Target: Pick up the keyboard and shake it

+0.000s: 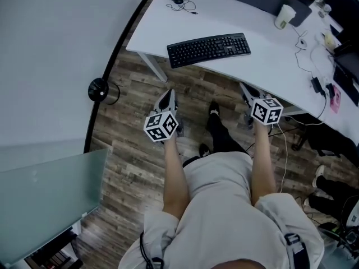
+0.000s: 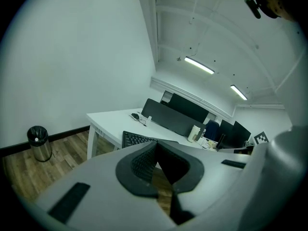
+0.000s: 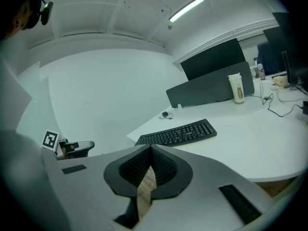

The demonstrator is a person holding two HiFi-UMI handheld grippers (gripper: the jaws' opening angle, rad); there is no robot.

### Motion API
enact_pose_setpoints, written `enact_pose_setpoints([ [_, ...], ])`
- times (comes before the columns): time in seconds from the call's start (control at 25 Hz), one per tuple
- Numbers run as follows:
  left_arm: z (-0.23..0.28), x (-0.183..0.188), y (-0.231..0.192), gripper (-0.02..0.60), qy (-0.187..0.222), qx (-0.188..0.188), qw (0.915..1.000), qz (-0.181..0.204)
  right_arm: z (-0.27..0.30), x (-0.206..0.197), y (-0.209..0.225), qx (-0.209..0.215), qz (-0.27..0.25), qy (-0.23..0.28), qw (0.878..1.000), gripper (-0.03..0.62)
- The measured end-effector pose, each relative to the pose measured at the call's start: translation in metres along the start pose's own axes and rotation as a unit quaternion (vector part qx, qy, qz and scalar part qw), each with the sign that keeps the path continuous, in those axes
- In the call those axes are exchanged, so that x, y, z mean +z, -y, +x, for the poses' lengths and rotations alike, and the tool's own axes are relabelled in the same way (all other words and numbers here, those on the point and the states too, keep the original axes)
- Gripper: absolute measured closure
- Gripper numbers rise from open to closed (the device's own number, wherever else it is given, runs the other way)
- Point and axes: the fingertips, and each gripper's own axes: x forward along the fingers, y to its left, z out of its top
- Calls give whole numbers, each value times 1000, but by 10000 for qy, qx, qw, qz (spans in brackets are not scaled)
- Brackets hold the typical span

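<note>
person's shirt (image 1: 224, 206) and forearms fill the near edge of the head view, standing on wood floor short of the desk (image 1: 269, 66). taking the keyboard (image 1: 208, 50) as the landmark: well to its left, down on the floor by the wall, stands a bin (image 1: 101, 90). the left gripper (image 1: 169, 96) is on the near side of the keyboard's left end, over the floor and short of the desk edge, its jaws together with nothing between them; its own view shows the pads meeting at (image 2: 156, 146) and the keyboard (image 2: 134, 139) just beyond them. the keyboard lies flat near the front edge of the desk, untouched, its long axis running left to right with the right end a little farther away. the right gripper (image 1: 245, 88) is on the near side of the keyboard's right end, also shut and empty, with the keyboard (image 3: 177, 133) ahead of its tips (image 3: 150, 150) and slightly right. beyond the keyboard's right end stands a pale tube (image 1: 284, 17), with cables farther right. both grippers point toward it and seem about equally near, the left perhaps a touch closer. judging by this, each would have to open before taking an end.
</note>
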Motion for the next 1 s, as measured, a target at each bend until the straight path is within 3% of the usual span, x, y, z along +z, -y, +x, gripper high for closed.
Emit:
enact_pose_setpoints([
  [0.36, 96, 16, -38, 566, -609, 23, 9980, -194, 79, 48, 52, 68, -363, -350, 9987, 556],
  [0.52, 133, 0, -67, 565, -996, 167, 9932, -572, 101, 64, 83, -21, -193, -367, 9991, 556],
  [0.64, 159, -11, -94, 557, -1109, 387, 9873, -1069, 119, 78, 104, -51, -190, -390, 9990, 556],
  [1.0, 223, -47, -133, 317, -1499, 642, 9611, -2230, 159, 107, 161, -113, -275, -645, 9975, 556],
])
